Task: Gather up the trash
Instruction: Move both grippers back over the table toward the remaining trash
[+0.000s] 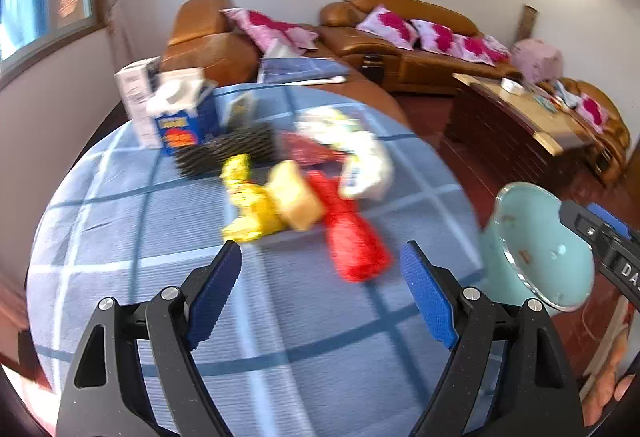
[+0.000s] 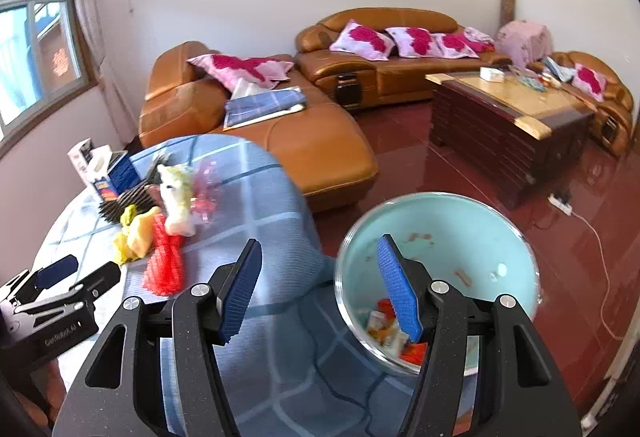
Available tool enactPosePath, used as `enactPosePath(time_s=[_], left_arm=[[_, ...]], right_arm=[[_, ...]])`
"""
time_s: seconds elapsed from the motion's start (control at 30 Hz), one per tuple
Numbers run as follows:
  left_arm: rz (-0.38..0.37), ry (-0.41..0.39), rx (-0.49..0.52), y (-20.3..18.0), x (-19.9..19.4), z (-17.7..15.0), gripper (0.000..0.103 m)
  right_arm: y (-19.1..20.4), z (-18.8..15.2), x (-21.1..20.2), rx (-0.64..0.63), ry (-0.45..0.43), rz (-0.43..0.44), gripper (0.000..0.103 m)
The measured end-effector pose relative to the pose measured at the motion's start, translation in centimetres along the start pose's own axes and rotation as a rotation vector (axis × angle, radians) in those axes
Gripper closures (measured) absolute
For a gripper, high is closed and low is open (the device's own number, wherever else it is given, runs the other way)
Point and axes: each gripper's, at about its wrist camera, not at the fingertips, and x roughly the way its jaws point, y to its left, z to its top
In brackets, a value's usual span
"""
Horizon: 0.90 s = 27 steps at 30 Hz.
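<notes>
A pile of trash lies on the blue checked tablecloth [image 1: 120,237]: a red mesh sleeve [image 1: 352,233], a yellow wrapper [image 1: 250,205], a pale yellow sponge-like piece [image 1: 296,195] and a white crumpled wrapper [image 1: 360,161]. My left gripper [image 1: 320,293] is open and empty, just short of the pile. A light green bin [image 2: 440,233] with some scraps inside stands at the table's right edge. My right gripper [image 2: 320,289] is open; its right finger is over the bin's rim. The pile [image 2: 164,233] and the left gripper [image 2: 76,273] also show in the right wrist view.
A blue carton [image 1: 186,125], a white box [image 1: 134,97] and a black spiky tray [image 1: 228,153] stand behind the pile. Brown leather sofas [image 2: 280,141] with pink cushions and a wooden coffee table [image 2: 508,117] stand beyond, on a red floor.
</notes>
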Motion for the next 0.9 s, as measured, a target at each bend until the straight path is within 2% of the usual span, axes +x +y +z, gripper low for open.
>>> enactPosePath(time_s=[0.33,0.47,0.7,0.9], left_arm=[[0.067,-0.010,-0.087,5.5,0.1,0.4,0.024],[0.084,-0.007,-0.110,7.0,0.6,0.5,0.029],[0.080,0.016,-0.128,7.9,2.3,0.9,0.031],[0.040,0.035,-0.118,7.1,4.2,1.4,0.031]], right_arm=[[4.7,0.7,1.3,-0.073,0.014,0.072,0.043],[6.2,1.0,2.2,-0.102,0.020,0.093,0.049],[8.3,1.8,4.3,-0.124,0.044,0.133,0.049],[10.3,2.8,6.5,-0.149,0.062,0.176,0.050]])
